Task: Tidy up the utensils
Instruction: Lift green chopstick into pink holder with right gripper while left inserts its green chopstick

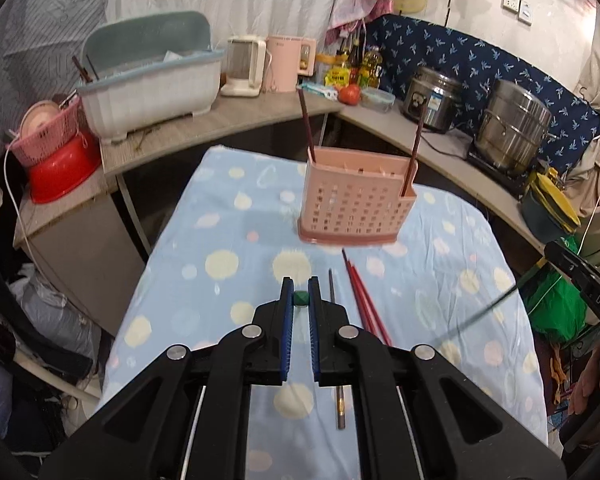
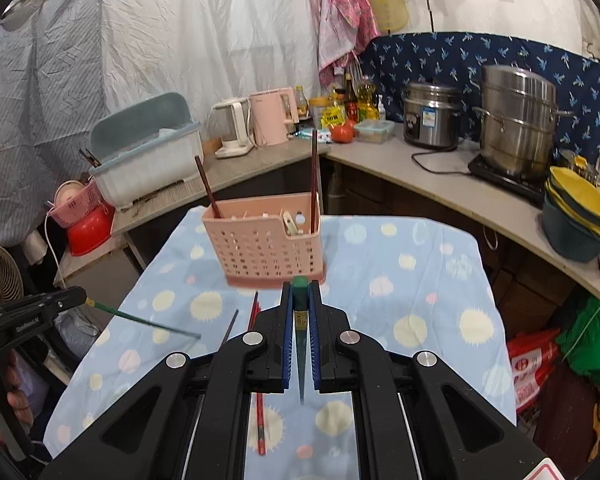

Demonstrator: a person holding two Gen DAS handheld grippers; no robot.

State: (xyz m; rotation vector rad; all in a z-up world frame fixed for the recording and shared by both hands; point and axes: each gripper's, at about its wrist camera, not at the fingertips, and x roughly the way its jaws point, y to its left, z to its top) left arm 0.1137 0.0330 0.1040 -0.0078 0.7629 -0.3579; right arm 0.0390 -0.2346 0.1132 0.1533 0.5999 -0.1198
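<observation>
A pink perforated utensil holder (image 1: 356, 204) stands on the spotted blue cloth, with two dark brown chopsticks (image 1: 305, 120) upright in it; it also shows in the right wrist view (image 2: 264, 246). My left gripper (image 1: 301, 300) is shut on a green chopstick (image 1: 301, 298), seen end-on. My right gripper (image 2: 300, 300) is shut on another green chopstick (image 2: 301, 344). A red chopstick pair (image 1: 364, 300) and a dark chopstick (image 1: 332, 286) lie on the cloth in front of the holder. The left gripper's chopstick (image 2: 148, 322) shows in the right wrist view.
The blue cloth (image 1: 228, 240) covers a narrow table. Behind it runs a counter with a dish bin (image 1: 148, 88), kettles (image 1: 244, 66), bottles, a rice cooker (image 1: 434, 98) and a steel pot (image 1: 514, 128). Stacked bowls (image 2: 580, 212) sit at the right.
</observation>
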